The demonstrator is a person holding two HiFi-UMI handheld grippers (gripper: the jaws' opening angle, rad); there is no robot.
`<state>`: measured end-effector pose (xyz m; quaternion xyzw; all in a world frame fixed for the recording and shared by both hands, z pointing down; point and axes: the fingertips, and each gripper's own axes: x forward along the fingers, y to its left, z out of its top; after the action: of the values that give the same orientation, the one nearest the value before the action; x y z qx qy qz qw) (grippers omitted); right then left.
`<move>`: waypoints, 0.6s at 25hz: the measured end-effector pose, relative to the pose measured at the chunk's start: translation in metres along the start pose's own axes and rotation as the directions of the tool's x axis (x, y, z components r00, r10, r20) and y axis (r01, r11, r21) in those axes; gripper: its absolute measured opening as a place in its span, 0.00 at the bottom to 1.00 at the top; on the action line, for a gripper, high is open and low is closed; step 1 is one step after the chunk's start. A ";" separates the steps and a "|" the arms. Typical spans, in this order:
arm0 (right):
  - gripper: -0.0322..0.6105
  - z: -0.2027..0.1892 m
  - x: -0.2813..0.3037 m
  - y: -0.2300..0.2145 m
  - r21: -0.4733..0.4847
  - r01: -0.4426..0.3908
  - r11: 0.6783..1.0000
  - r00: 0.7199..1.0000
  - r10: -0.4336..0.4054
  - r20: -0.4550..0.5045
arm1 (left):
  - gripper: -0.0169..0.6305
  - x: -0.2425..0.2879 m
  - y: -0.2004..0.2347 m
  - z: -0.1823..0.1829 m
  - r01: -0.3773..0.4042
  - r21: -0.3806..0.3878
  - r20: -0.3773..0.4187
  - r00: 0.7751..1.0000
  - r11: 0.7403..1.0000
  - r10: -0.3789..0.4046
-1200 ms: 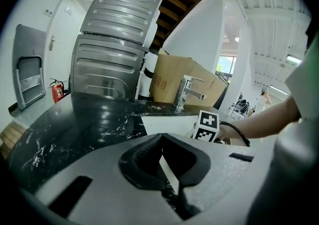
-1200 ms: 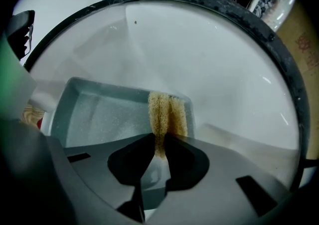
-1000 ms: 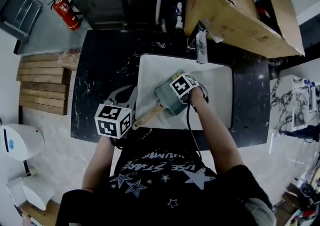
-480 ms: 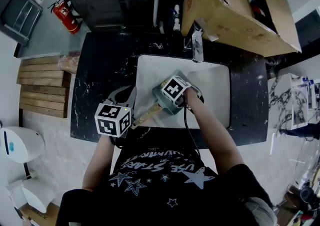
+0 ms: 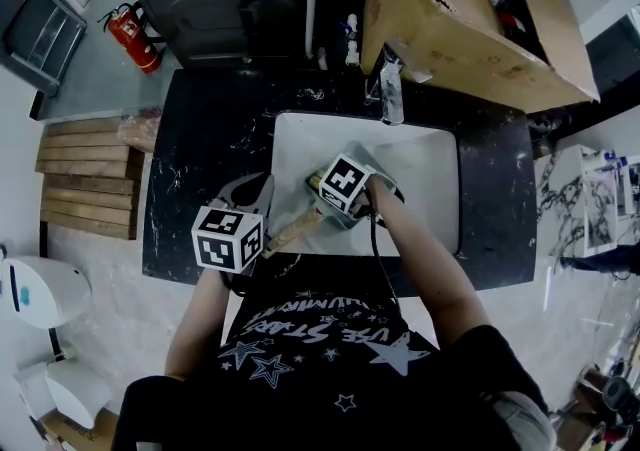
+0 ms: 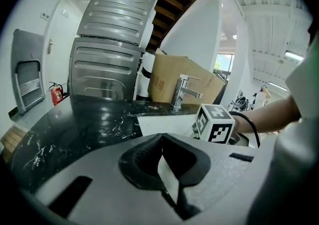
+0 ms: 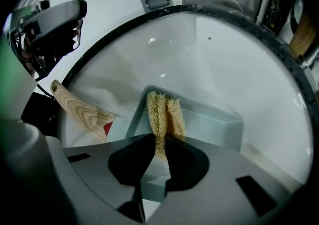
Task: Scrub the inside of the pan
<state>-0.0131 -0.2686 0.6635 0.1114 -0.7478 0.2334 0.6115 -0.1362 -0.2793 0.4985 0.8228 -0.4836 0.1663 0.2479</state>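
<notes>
A square grey-blue pan [image 5: 322,207] rests in the white sink [image 5: 420,189]. Its wooden handle [image 5: 295,229] points toward me. My left gripper [image 5: 250,214] is at the handle's near end, its jaws closed with a pale strip of the handle between them [image 6: 164,169]. My right gripper [image 5: 342,195] reaches down into the pan and is shut on a tan fibrous scrubber [image 7: 162,114], which presses against the pan's inner wall [image 7: 214,124]. In the right gripper view the handle [image 7: 79,112] runs up-left toward the left gripper.
A chrome faucet [image 5: 388,89] stands at the sink's back edge, and black marble counter [image 5: 200,139] surrounds the basin. A large cardboard box [image 5: 470,19] overhangs at the back right. Wooden planks [image 5: 85,174] lie to the left, with a fire extinguisher [image 5: 130,24] at the back left.
My right gripper and the scrubber have shifted a little to the left inside the pan. The left gripper and the handle have stayed put.
</notes>
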 end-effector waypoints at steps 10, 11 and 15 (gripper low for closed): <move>0.16 0.004 -0.003 0.010 0.028 -0.052 0.998 0.998 0.051 0.041 | 0.04 0.006 -0.004 -0.003 0.012 0.013 -0.021 1.000 1.000 -0.012; 0.16 0.004 -0.004 0.010 0.033 -0.045 0.998 0.998 0.043 0.046 | 0.04 0.007 -0.004 -0.003 0.013 0.014 -0.023 1.000 1.000 -0.013; 0.16 0.002 -0.011 0.003 0.051 -0.009 0.999 0.998 0.005 0.064 | 0.04 0.008 -0.003 -0.003 0.014 0.016 -0.023 1.000 1.000 -0.014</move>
<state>-0.0130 -0.2685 0.6518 0.1318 -0.7613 0.2509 0.5833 -0.1297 -0.2818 0.5039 0.8262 -0.4736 0.1781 0.2479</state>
